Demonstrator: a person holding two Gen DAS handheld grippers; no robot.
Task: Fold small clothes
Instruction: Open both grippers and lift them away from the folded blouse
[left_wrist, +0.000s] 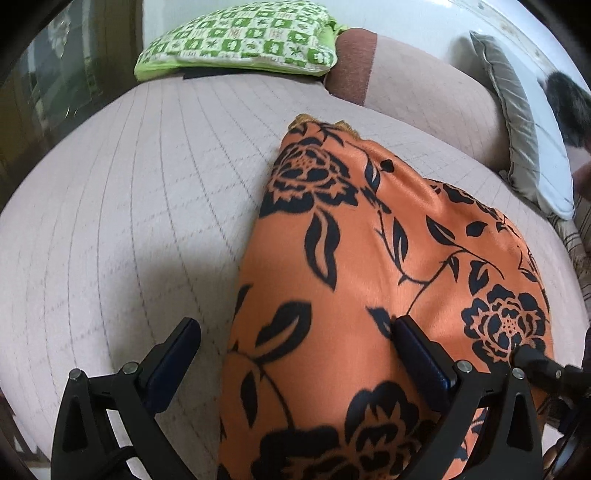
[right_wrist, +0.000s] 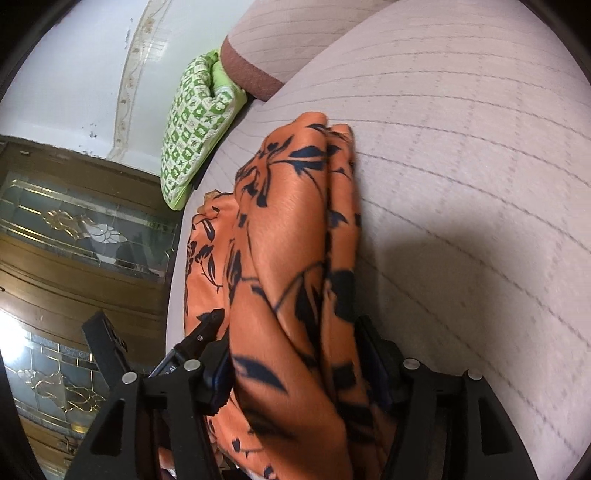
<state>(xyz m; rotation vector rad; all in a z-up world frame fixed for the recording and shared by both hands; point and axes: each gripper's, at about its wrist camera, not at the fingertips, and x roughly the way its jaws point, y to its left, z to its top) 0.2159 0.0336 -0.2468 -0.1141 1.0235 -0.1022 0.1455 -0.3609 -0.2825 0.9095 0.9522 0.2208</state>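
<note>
The orange flowered cloth (left_wrist: 369, 295) lay bunched on the pale quilted bed (left_wrist: 129, 221). The left gripper (left_wrist: 295, 332) stood spread over its edge. The right gripper (right_wrist: 295, 354) straddled a thick fold; its pads were hidden, so any grip was unclear.

- The right gripper (right_wrist: 295, 373) has bunched orange cloth (right_wrist: 295, 236) with black flowers between its fingers (right_wrist: 218, 384).
- The cloth lies on a pale quilted sofa (right_wrist: 461, 166).
- A green-checked cushion (right_wrist: 192, 125) leans at the sofa's far end.
- A second black gripper (right_wrist: 207, 325) reaches the cloth's left edge.
- A wooden cabinet (right_wrist: 81, 229) with patterned glass stands at left.
</note>
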